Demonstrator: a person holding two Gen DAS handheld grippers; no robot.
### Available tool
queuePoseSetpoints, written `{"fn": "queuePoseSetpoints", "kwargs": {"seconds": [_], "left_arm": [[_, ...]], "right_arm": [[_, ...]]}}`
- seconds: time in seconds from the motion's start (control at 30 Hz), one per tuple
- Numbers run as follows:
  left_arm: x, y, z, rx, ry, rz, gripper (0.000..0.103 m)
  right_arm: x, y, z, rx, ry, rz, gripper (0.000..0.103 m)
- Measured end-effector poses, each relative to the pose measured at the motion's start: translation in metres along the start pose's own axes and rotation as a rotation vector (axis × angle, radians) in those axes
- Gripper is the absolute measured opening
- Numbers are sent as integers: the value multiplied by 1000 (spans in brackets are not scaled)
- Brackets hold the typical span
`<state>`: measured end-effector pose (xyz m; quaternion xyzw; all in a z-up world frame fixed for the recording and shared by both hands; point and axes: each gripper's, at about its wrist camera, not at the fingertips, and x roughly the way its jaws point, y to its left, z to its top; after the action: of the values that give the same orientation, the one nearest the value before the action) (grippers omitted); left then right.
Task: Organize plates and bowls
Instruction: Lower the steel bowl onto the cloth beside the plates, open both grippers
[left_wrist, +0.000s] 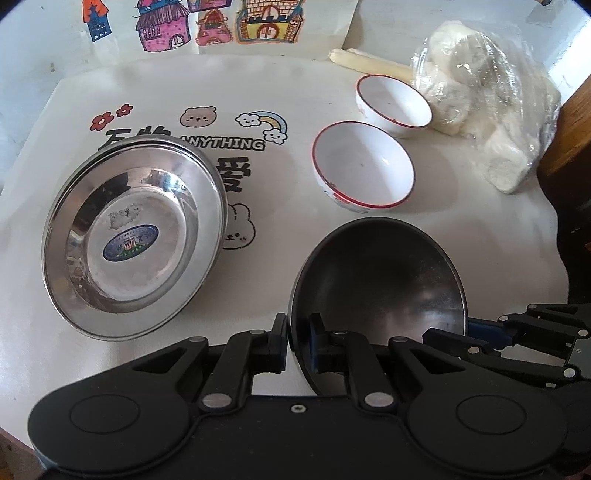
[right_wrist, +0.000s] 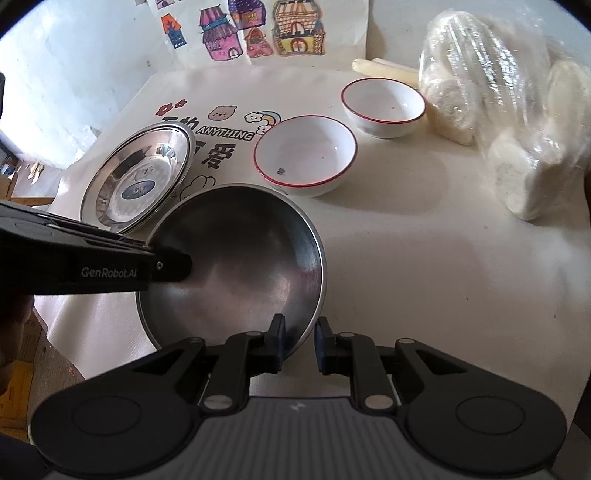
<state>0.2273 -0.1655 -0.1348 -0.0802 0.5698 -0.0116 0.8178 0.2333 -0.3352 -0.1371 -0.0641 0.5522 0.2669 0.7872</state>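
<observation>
Left wrist: both tools (left_wrist: 298, 341) (right_wrist: 299, 341) pinch dark plate (left_wrist: 376, 280) rim; table (right_wrist: 424, 277) rightward bare.

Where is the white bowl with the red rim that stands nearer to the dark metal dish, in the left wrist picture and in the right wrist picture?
Left wrist view: the nearer white bowl is right of centre, above the dark dish.
Right wrist view: the same bowl is at centre, in the upper half, above and right of the dark dish.
Shared landmark: the printed word ANYTHING on the table cover, just left of this bowl.
</observation>
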Motion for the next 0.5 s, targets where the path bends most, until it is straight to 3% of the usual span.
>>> {"fn": "queuePoseSetpoints", "kwargs": {"seconds": [0.43, 0.5], "left_arm": [[6, 6, 1, -31, 2, 22, 18], [4, 7, 1, -37, -7, 29, 20]], "right_arm": [[5, 1, 10, -49, -2, 28, 21], [4, 1, 10, -53, -5, 34, 26]]}}
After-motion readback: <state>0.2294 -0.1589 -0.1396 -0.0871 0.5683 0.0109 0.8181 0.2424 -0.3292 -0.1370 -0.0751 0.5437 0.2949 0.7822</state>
